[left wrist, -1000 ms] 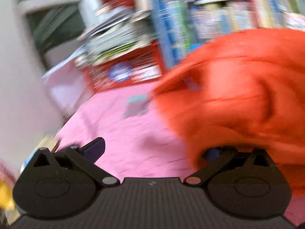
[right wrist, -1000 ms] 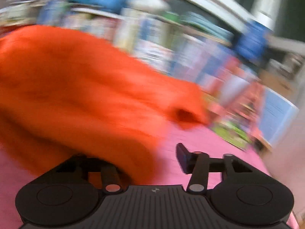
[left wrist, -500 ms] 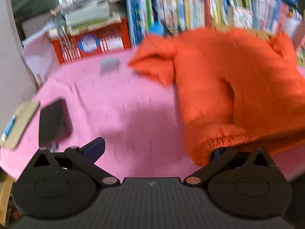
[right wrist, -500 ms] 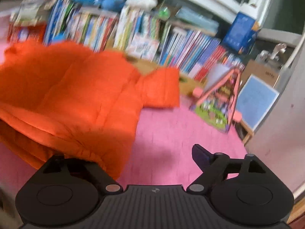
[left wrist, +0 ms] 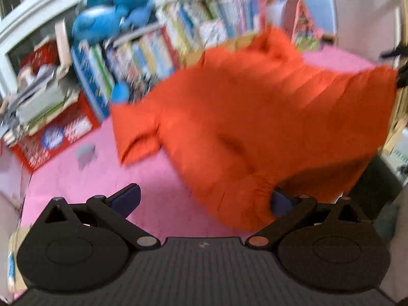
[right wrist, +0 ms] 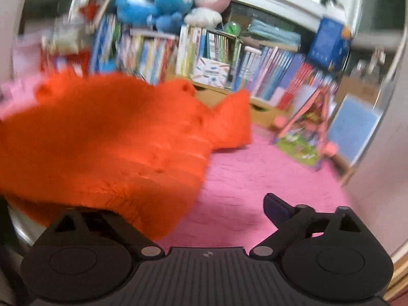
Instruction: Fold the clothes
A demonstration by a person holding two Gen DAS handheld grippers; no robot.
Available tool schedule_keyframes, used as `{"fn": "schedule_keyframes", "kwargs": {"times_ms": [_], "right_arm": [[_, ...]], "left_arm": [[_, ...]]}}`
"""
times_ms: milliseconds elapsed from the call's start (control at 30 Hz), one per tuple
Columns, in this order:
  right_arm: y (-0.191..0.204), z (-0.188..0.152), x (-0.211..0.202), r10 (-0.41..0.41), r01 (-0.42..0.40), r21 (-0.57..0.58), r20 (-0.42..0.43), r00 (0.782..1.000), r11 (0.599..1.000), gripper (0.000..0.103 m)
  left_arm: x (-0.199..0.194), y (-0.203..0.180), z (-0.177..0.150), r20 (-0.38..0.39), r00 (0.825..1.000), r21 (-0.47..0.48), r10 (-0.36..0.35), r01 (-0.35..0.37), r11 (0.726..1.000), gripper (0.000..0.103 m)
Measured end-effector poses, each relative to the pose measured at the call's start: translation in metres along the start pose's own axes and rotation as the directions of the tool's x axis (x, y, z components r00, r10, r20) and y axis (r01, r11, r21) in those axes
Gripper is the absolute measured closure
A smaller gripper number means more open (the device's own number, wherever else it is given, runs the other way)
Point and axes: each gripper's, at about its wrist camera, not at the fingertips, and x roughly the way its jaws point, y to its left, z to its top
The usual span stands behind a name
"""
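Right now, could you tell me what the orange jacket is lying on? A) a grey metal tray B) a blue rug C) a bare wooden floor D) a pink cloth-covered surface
D: the orange jacket is spread over a pink cloth-covered surface, which shows around it in both wrist views, with bookshelves behind.

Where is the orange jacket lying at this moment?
The orange jacket lies on the pink table cover, left in the right wrist view, before the bookshelf.
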Motion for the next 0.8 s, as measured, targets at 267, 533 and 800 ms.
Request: {"fn": "schedule_keyframes", "kwargs": {"times_ms": [267, 533, 800], "right_arm": [[0.023, -0.005, 0.023, 0.140, -0.140, -0.085, -0.007, 0.990, 0.986, 0.007], [-0.011, 0.013, -0.026, 0.159, -0.148, -0.077, 0.172, 0.972, 0.986, 0.003], [-0.051, 0.049, -0.043, 0.247, -0.255, -0.033, 0.396, 0.884, 0.966, 0.000]], "left_arm": [[0.008, 0.027, 0.020, 0.099, 0.985, -0.194, -0.144, 0.161, 0.968, 0.000], [0.072, 0.010, 0.061, 0.095, 0.994, -0.220, -0.046, 0.066, 0.973, 0.000], [0.164, -0.016, 0.073, -0.047, 0.998, -0.242, 0.041, -0.052, 0.969, 0.000]]}}
